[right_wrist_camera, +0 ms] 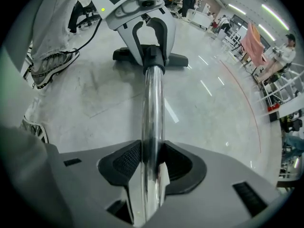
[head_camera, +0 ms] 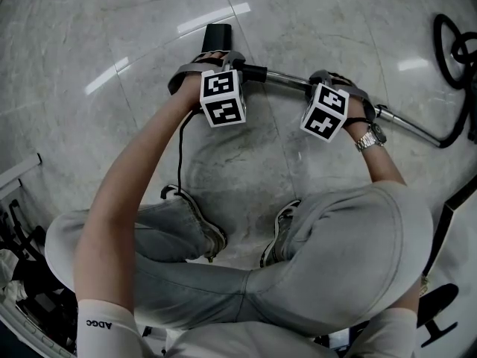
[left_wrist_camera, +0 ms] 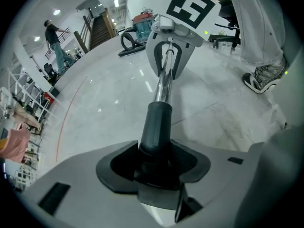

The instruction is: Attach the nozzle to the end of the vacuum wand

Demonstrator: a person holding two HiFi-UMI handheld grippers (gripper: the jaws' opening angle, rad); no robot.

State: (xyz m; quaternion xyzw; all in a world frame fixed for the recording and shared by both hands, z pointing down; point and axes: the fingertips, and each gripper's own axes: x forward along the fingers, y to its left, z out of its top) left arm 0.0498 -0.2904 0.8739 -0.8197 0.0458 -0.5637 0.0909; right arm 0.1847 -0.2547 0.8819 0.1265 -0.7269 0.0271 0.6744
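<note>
The chrome vacuum wand (head_camera: 287,80) lies level above the marble floor, running right to a black hose. Its left end runs into the black neck (left_wrist_camera: 156,122) of the nozzle (head_camera: 217,35). My left gripper (head_camera: 220,60) is shut on that neck, which its pads (left_wrist_camera: 190,158) clamp in the left gripper view. My right gripper (head_camera: 335,82) is shut on the chrome tube (right_wrist_camera: 153,103) further right and points down. In the right gripper view the wand leads to the left gripper (right_wrist_camera: 147,37), with the flat black nozzle head (right_wrist_camera: 178,59) behind it.
A black hose (head_camera: 453,51) loops on the floor at the right. The person's knees and shoes (head_camera: 209,233) are just below the wand, and a thin cable (head_camera: 179,151) hangs from the left gripper. Chairs (left_wrist_camera: 223,32), a vacuum body (left_wrist_camera: 142,22) and people stand far off.
</note>
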